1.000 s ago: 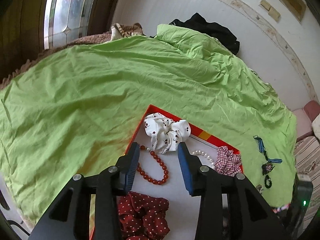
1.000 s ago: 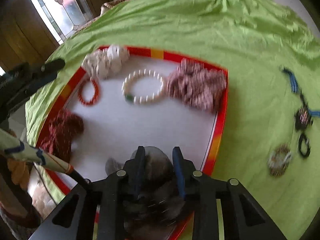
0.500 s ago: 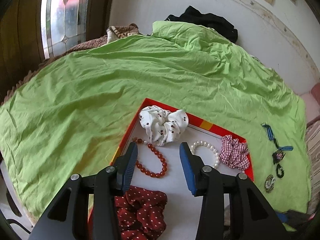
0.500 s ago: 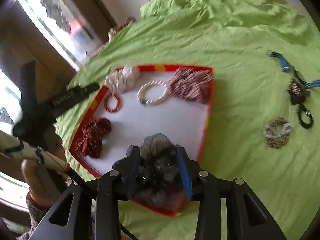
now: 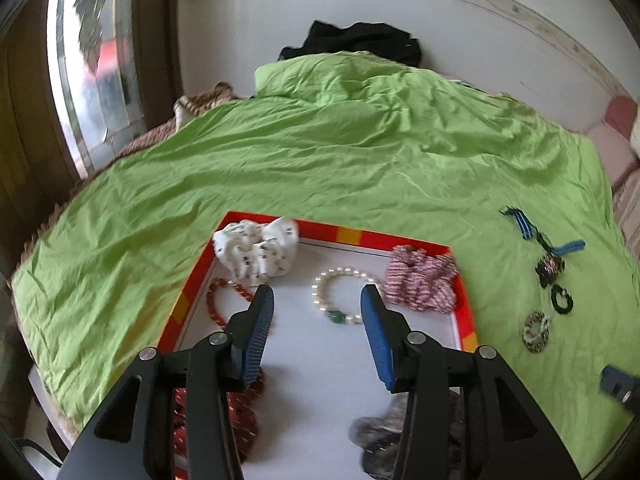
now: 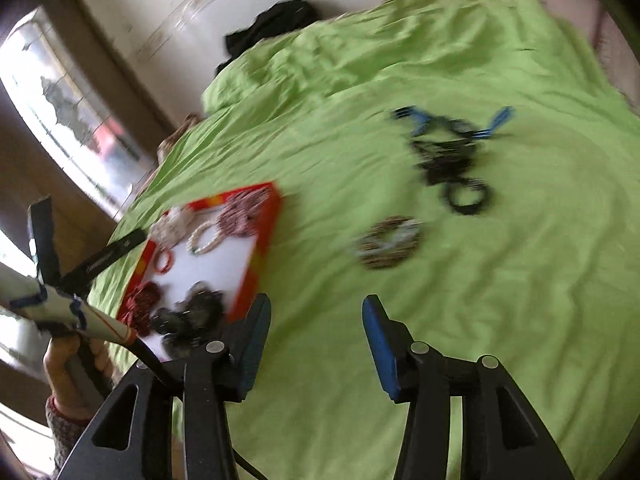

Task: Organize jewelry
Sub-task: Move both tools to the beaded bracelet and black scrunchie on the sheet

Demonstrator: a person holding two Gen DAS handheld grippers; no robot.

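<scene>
A red-rimmed tray (image 5: 348,235) with a white floor lies on the green sheet. In it are a white scrunchie (image 5: 256,252), a red bead bracelet (image 5: 218,304), a pearl bracelet (image 5: 344,296), a pink plaid scrunchie (image 5: 420,284), a dark red dotted scrunchie (image 5: 244,420) and a dark grey scrunchie (image 6: 188,316). My left gripper (image 5: 317,300) hovers over the tray, its jaws opening and empty. My right gripper (image 6: 317,308) is over the bare sheet right of the tray (image 6: 264,236), jaws opening with nothing between them. A beaded bracelet (image 6: 388,242), a black ring (image 6: 466,196) and a blue ribbon piece (image 6: 448,128) lie ahead of it.
The green sheet (image 5: 280,160) covers a bed against a white wall, with a black garment (image 5: 360,40) at its far end. A window (image 5: 96,80) stands on the left. A person's hand (image 6: 72,360) holds the left gripper's handle beside the tray.
My right gripper has let go of the dark grey scrunchie in the tray's near corner and swung right over the sheet, jaws widening. My left gripper has shifted right above the tray and widened a little.
</scene>
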